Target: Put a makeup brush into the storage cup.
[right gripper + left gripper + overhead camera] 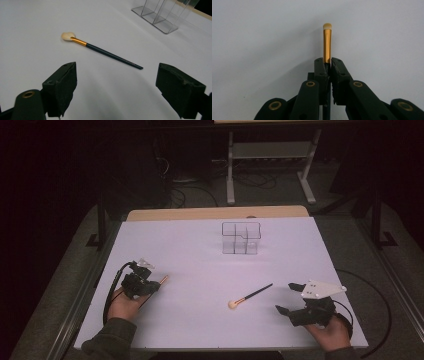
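While my left gripper [327, 65] sits at table's [200, 265] near-left, jaws clamped on small brush [327, 45]; gold ferrule and pale tip stick out beyond jaw tips, dark handle runs back between them. My right gripper [116, 86] at near-right, jaws wide apart, nothing between. Second brush [100, 51] lies flat on table just ahead of right jaws, cream head away, handle end nearest. Clear organiser [241, 238] stands farther back, well apart.

Lab-like recording room: white table [200, 270], dark surroundings, floor cables [190, 195], metal stand [270, 165].
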